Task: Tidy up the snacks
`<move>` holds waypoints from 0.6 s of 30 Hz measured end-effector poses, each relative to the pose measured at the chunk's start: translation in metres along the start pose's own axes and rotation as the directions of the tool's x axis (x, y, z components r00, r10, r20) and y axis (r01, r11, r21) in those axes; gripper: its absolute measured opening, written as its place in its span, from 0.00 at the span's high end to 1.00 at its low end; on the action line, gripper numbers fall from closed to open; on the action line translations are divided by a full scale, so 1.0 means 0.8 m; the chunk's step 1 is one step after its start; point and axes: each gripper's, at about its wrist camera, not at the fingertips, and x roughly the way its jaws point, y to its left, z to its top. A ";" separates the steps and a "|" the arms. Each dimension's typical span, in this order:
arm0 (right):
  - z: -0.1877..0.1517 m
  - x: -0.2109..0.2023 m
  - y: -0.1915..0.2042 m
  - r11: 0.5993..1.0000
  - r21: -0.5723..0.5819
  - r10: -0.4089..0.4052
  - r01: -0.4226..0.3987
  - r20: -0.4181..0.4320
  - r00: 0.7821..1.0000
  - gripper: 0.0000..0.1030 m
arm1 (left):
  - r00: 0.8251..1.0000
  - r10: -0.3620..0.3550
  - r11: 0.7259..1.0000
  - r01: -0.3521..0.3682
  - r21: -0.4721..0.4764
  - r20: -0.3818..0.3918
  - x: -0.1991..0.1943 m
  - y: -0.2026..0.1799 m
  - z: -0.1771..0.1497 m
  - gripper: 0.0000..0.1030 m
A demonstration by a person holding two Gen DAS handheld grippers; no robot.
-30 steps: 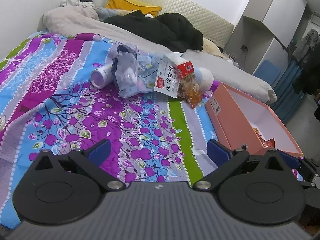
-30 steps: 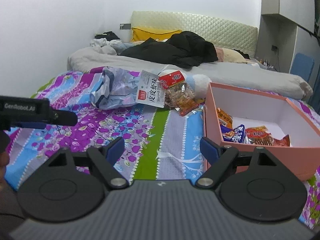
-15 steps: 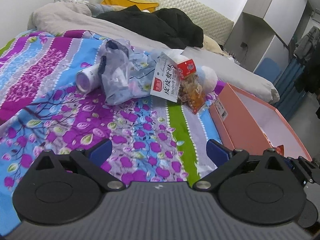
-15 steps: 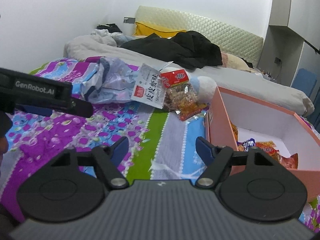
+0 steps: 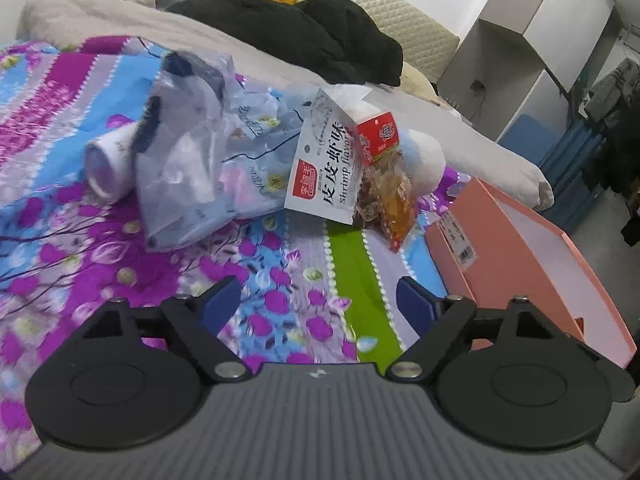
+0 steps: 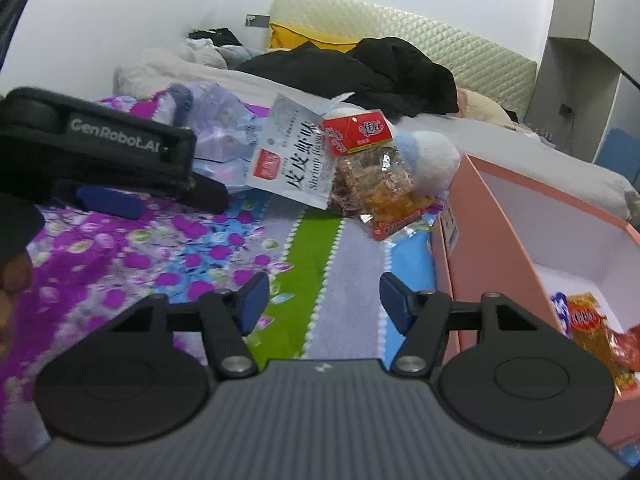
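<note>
The white shrimp snack packet (image 5: 325, 168) lies on the bedspread (image 5: 120, 248) at about twelve o'clock from my left gripper (image 5: 318, 300), leaning on a crumpled plastic bag (image 5: 192, 160). Just beside it at its three o'clock sits a clear bag of wrapped sweets (image 5: 386, 184) with a red header. From my right gripper (image 6: 320, 300) the same packet (image 6: 292, 164) shows at eleven o'clock and the sweets (image 6: 376, 184) at twelve. Both grippers hang above the cloth with fingers spread wide, holding nothing. The pink box (image 6: 492, 232) stands at my right gripper's two o'clock, with snack packs (image 6: 592, 328) inside. A white tube (image 5: 106, 160) lies left of the plastic bag. A white plush ball (image 6: 434, 160) rests behind the sweets.
</note>
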 end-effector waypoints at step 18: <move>0.020 0.146 -0.020 0.987 -0.030 -0.156 0.156 -0.001 0.988 0.49 | 0.997 -0.072 0.986 0.077 -0.149 0.035 0.126 0.015 0.042 0.22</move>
